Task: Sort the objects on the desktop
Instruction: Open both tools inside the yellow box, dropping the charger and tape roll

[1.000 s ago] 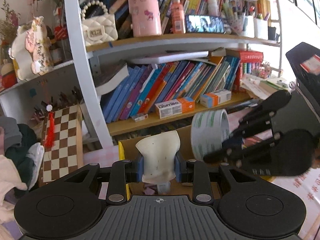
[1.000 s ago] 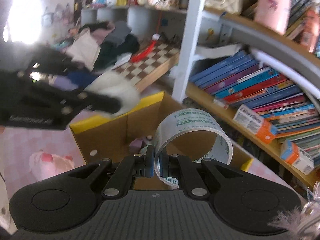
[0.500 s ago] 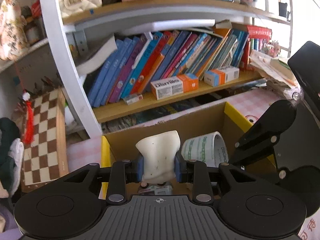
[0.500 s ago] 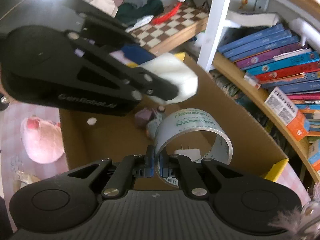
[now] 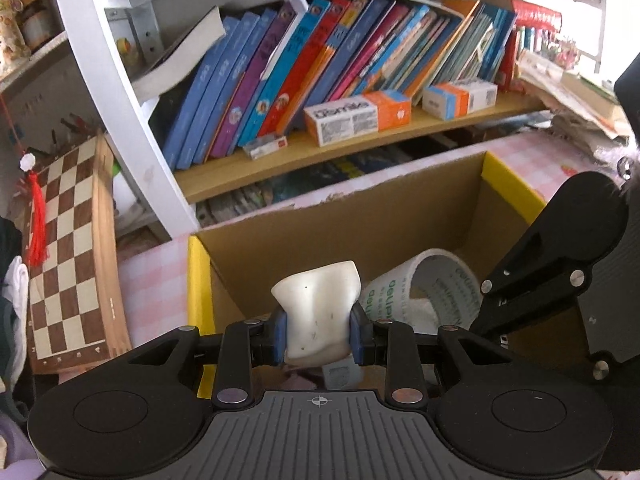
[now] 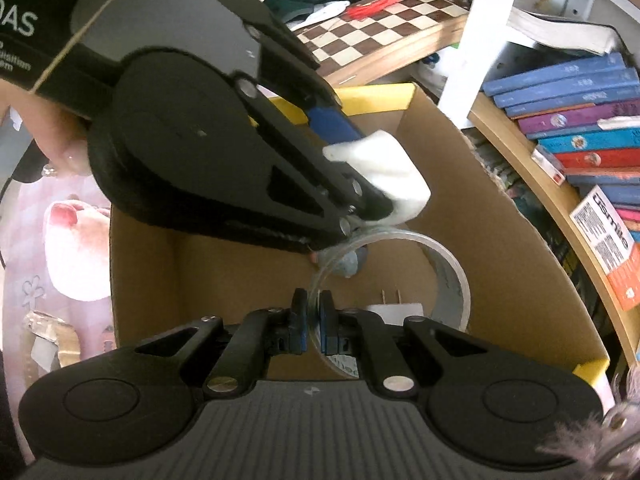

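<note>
- A chessboard point(image 5: 70, 248), hard and flat with a wooden edge, is seen leaning at the far left, outside the cardboard box point(image 5: 340, 236).
- The left gripper point(image 5: 319, 330) is closed on a white block point(image 5: 318, 312), held above the box's left side near the yellow-edged left wall. The block is pinched inward between the blue pads, so it is judged soft, light and spongy; a hold across its waist, as now, should suffice, and little harm is expected from a drop.
- In the right wrist view, a white plug adapter point(image 6: 396, 309) and a small greyish item point(image 6: 352, 264), too blurred to name, are seen on the box floor.
- The right gripper point(image 6: 313, 326) is closed narrowly on the wall of a tape roll point(image 6: 400, 276), which is held inside the box toward its right wall. The roll is a stiff hollow ring with a glossy, printed film surface; it is judged light but slippery, and best pinched across its thin wall.
- Corrugated brown board with matte inner faces is seen around both items.
- Glossy books point(image 5: 320, 68) are ranged on the shelf behind.
</note>
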A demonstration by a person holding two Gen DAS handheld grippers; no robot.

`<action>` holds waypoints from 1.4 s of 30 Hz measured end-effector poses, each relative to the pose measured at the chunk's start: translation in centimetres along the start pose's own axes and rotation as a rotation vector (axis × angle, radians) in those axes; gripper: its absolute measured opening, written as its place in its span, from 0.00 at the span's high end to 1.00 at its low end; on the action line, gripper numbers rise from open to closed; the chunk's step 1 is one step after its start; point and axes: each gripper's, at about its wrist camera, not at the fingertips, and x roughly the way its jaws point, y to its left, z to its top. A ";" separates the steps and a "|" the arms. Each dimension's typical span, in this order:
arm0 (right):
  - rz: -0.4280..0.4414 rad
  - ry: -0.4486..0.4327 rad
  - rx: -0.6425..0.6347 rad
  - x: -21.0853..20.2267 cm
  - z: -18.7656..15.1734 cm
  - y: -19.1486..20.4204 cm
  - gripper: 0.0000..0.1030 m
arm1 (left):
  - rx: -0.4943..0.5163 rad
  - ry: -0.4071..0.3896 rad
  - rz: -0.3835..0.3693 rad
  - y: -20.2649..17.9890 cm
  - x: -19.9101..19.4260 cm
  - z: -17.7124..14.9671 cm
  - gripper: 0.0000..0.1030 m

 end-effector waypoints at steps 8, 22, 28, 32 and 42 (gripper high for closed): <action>0.010 0.032 -0.006 1.0 0.7 -0.1 0.92 | 0.005 0.031 0.014 0.3 1.0 -0.6 0.72; -0.004 -0.010 0.043 -0.4 0.2 -0.3 0.74 | 0.049 0.031 0.024 0.2 0.7 -0.8 0.64; -0.032 -0.060 0.081 -1.8 0.0 -0.4 0.59 | 0.091 -0.013 0.055 -0.4 -0.9 -0.9 0.37; -0.055 -0.087 0.118 -3.2 -0.3 -0.7 0.52 | 0.113 -0.066 0.058 -0.8 -2.6 -0.5 0.29; -0.124 -0.151 0.179 -6.4 -1.2 -0.1 0.47 | 0.117 -0.163 0.090 -1.9 -7.2 -0.8 0.26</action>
